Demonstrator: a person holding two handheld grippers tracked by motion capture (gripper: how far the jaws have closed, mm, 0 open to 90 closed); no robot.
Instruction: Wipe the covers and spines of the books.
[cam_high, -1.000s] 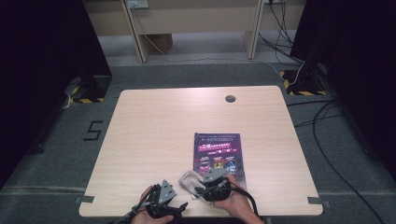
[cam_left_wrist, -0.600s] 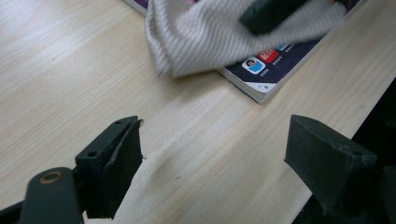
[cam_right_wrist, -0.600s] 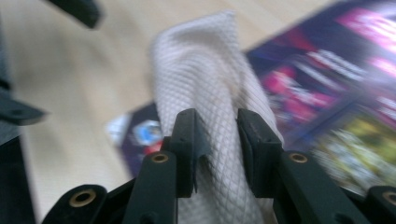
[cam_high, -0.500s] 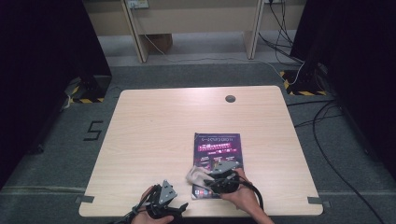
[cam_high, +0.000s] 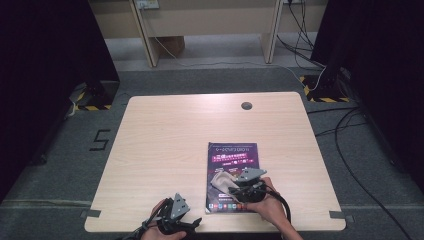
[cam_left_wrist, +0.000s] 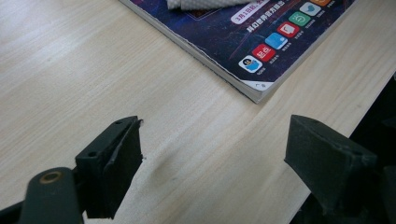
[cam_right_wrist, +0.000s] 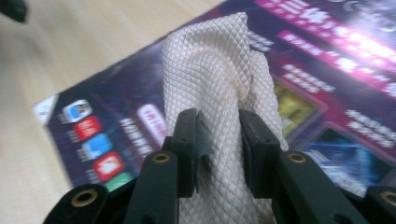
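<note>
A purple magazine (cam_high: 232, 170) lies flat on the wooden table (cam_high: 175, 135), near its front edge and right of the middle. My right gripper (cam_high: 227, 184) rests over the magazine's lower half, shut on a bunched white cloth (cam_high: 220, 179). In the right gripper view the textured cloth (cam_right_wrist: 217, 93) stands pinched between the two black jaws, above the magazine's cover (cam_right_wrist: 327, 93). My left gripper (cam_high: 192, 223) sits at the table's front edge, left of the magazine, open with bare wood between its jaws. The left gripper view has the magazine's corner (cam_left_wrist: 254, 70) ahead and an edge of the cloth (cam_left_wrist: 201, 3) at the top.
A round cable hole (cam_high: 246, 105) is set near the table's far edge. Beyond the table stand desk legs (cam_high: 150, 45) and loose cables (cam_high: 350, 135) on the grey floor. A cardboard box (cam_high: 172, 46) sits under the far desk.
My right gripper has slid forward and a little to the right over the magazine, dragging the cloth with it. The left gripper has stayed where it was.
</note>
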